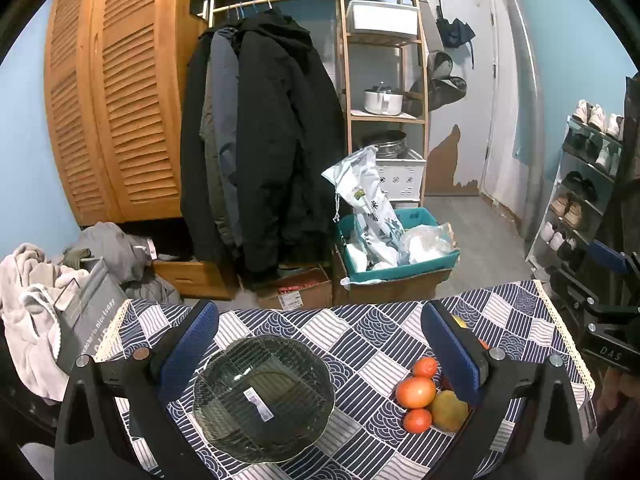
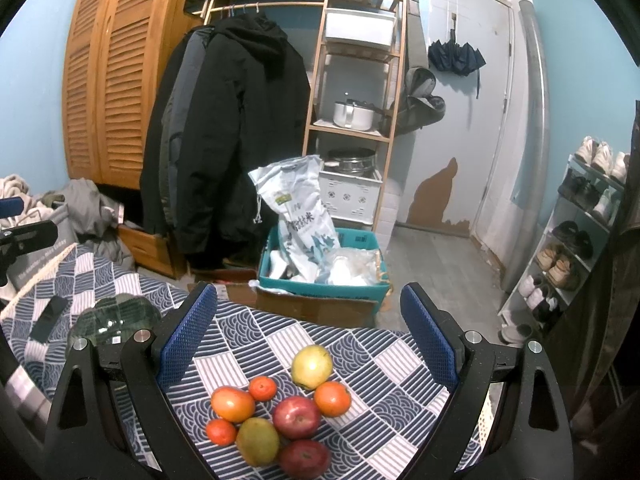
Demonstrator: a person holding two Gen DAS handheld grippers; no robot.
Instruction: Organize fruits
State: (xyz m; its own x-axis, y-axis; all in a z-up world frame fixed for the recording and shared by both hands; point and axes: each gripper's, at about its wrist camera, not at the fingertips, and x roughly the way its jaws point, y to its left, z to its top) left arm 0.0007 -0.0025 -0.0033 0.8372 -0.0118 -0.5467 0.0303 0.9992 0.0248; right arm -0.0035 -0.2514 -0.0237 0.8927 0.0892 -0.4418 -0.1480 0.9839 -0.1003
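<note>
A counter (image 2: 256, 336) covered by a blue-and-white patterned cloth is seen from two hand-held grippers, in a cluttered room with hanging coats and a shoe rack.

The left gripper (image 1: 320, 344) is held above a ribbed glass bowl (image 1: 264, 396), its jaws spread wide on either side of the bowl and gripping nothing. The bowl is empty apart from a small label inside, and is judged to be the place meant for the fruit.

The right gripper (image 2: 308, 340) is held over the fruit pile (image 2: 280, 408), its jaws also spread wide and empty, so that the pile is framed between them. The pile lies on the cloth to the right of the bowl, apart from it. In it are seen a yellow-green fruit (image 2: 312, 366) at the far side, two red apples (image 2: 297, 417) nearer the camera, a mango-like fruit (image 2: 258, 442), a tomato-like fruit (image 2: 233, 403) and three small oranges (image 2: 263, 388), most touching a neighbour.

No fruit has been lifted yet. The wide stance of the right jaws suggests a first pick is being lined up. A dark phone (image 2: 50, 316) lies on the cloth at the far left.
</note>
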